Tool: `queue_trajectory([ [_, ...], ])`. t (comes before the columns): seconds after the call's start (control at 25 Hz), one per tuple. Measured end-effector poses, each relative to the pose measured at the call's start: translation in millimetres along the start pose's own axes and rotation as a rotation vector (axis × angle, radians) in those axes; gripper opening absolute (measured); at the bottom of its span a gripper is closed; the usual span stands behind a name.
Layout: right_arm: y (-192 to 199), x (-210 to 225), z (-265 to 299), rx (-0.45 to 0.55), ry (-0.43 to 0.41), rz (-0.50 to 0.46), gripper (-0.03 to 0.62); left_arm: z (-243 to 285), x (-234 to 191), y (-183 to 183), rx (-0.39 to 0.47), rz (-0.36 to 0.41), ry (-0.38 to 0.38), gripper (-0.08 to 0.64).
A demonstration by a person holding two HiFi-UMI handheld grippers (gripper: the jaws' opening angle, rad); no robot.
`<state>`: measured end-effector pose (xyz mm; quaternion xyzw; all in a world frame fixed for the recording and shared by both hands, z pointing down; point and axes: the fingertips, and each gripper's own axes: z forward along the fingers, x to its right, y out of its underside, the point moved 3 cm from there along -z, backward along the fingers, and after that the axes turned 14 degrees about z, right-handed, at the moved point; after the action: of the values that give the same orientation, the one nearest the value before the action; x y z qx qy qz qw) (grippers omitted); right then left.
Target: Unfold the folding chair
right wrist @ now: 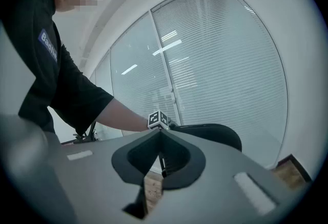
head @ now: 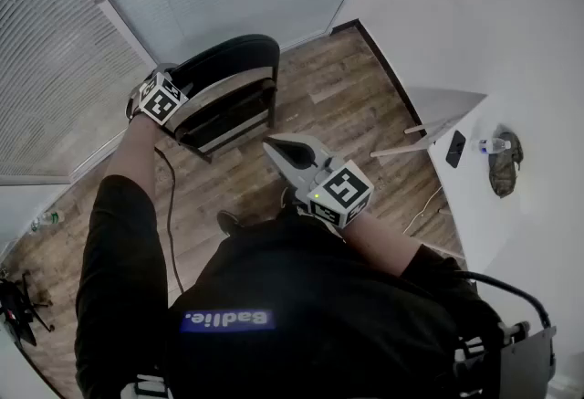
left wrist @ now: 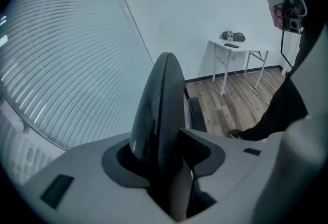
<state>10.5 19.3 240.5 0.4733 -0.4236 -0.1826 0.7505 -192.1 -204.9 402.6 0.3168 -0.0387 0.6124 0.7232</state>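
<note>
Folding chair: the folding chair [head: 228,82] stands on the wooden floor [head: 347,105] just before the window blinds [head: 55,68], ahead of the person and to their left; its dark curved back is uppermost and the seat appears to lie close against the back

Left gripper: the left gripper [head: 169,87] is at the top edge of the chair's back, near its left end, and points steeply down onto it

Left fingers: partly spread and clamped on the back's rim; in the left gripper view the dark back [left wrist: 161,110] rises edge-on out of the gap of the gripper [left wrist: 165,159] and fills it, with a finger on each side

Right gripper: the right gripper [head: 274,149] is held nearly level in front of the person's body, near the chair's right side but clear of it

Right fingers: closed tip to tip with nothing between them; in the right gripper view [right wrist: 159,138] the chair [right wrist: 215,133] shows beyond the tips, apart from them

Worktop: a white worktop [head: 474,196] stands against the wall at the right, well apart from the chair, and carries a dark flat thing [head: 455,148], a small bottle [head: 493,146] and a mottled bundle [head: 504,164]

Cable: a dark cable [head: 169,196] trails over the floor beneath the left arm
</note>
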Motion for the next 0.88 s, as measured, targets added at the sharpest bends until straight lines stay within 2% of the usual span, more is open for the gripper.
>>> queue_trajectory([
  [0.6, -0.9, -4.8, 4.1, 0.01, -0.023, 0.014, 0.002, -2.2, -2.6, -1.8, 0.0, 0.007, -0.014, 0.178],
  [0.88, 3.6, -2.5, 3.3, 0.007, -0.007, 0.021, 0.002, -6.4, -1.4, -4.2, -0.001, 0.012, -0.02, 0.179],
])
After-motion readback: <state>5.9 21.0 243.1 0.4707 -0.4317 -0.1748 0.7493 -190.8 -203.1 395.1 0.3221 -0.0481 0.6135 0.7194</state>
